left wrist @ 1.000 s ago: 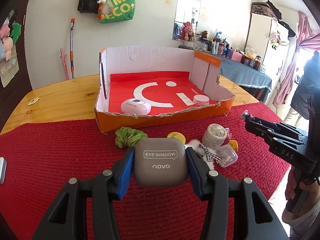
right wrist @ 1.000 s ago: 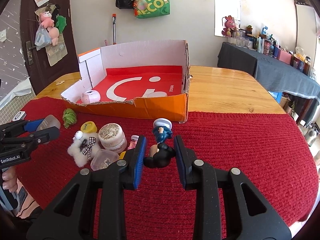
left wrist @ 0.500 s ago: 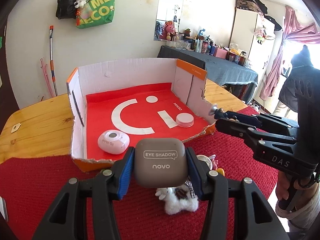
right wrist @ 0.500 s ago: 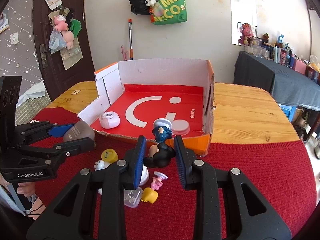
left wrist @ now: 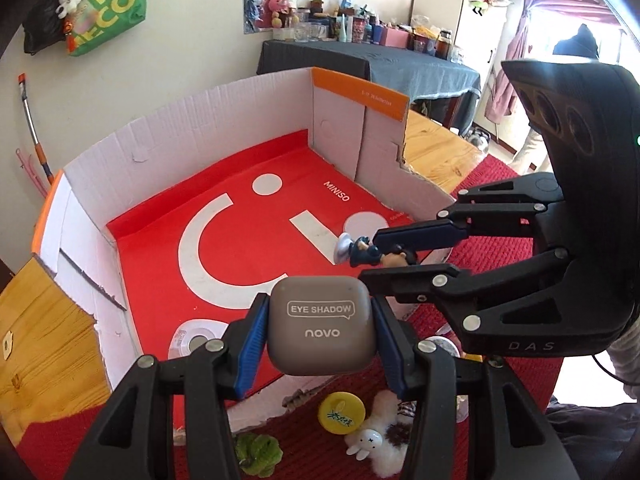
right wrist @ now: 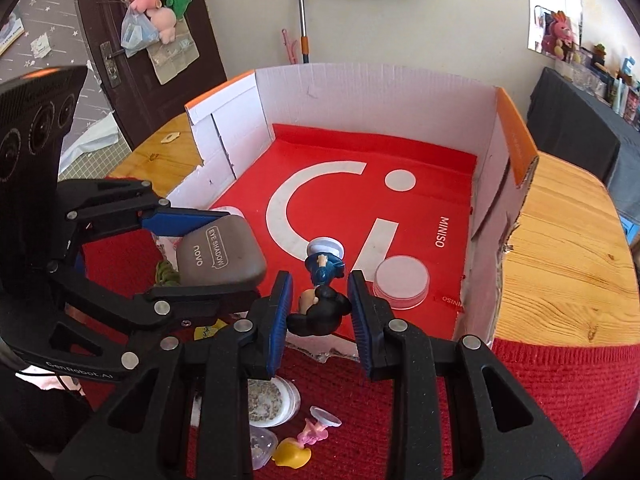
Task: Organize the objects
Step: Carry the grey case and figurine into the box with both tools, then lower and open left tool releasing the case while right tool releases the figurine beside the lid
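Note:
My left gripper (left wrist: 320,330) is shut on a grey eye-shadow case (left wrist: 322,330) and holds it over the front edge of the cardboard box (left wrist: 224,120) with the red floor. My right gripper (right wrist: 320,308) is shut on a small mouse figure (right wrist: 320,300) in a blue suit and white cap, also above the box's front wall. In the right wrist view the left gripper (right wrist: 200,258) with the case (right wrist: 220,254) hangs at the left. In the left wrist view the right gripper (left wrist: 396,252) with the figure (left wrist: 360,250) reaches in from the right.
Inside the box lie a white round lid (right wrist: 400,280) and a pinkish-white round case (left wrist: 196,338). On the red cloth (right wrist: 560,400) in front are a yellow cap (left wrist: 342,414), white plush bunny (left wrist: 376,444), green scrunchie (left wrist: 258,452), jar (right wrist: 268,402), pink figurine (right wrist: 318,430). Wooden table (right wrist: 560,260) flanks the box.
Both grippers have moved forward with their objects, from above the clutter on the red cloth to over the box's front edge. They now sit close together; their grips are unchanged.

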`<state>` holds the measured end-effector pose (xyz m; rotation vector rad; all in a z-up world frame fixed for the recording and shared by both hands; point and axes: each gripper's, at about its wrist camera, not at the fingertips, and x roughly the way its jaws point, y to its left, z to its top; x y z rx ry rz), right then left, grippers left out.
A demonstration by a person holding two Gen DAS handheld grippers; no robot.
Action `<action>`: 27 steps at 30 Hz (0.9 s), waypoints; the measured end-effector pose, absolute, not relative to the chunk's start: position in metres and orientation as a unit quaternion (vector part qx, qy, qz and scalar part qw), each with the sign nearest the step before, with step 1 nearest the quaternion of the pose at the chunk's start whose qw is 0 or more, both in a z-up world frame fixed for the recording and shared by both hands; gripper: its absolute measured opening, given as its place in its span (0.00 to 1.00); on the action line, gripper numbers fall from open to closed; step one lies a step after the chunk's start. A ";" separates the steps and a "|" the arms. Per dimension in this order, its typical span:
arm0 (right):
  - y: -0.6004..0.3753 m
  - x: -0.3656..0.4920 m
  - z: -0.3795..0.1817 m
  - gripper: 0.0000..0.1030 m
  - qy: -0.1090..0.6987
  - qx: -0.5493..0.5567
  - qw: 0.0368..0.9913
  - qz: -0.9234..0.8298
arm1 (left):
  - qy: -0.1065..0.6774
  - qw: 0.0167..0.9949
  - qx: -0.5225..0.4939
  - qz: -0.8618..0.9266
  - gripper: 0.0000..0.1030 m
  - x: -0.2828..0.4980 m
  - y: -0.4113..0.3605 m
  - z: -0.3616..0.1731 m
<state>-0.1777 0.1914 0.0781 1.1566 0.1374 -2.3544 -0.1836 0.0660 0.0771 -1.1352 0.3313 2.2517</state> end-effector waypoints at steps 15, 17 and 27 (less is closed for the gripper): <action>0.191 -0.199 0.059 0.27 0.053 0.489 0.259 -0.831 | 0.171 0.336 -0.489 0.786 0.51 -0.221 0.078 0.050; 0.190 -0.200 0.057 0.27 0.054 0.495 0.256 -0.828 | 0.171 0.341 -0.495 0.780 0.51 -0.224 0.078 0.049; 0.186 -0.202 0.053 0.27 0.071 0.509 0.244 -0.823 | 0.179 0.346 -0.517 0.762 0.51 -0.232 0.080 0.043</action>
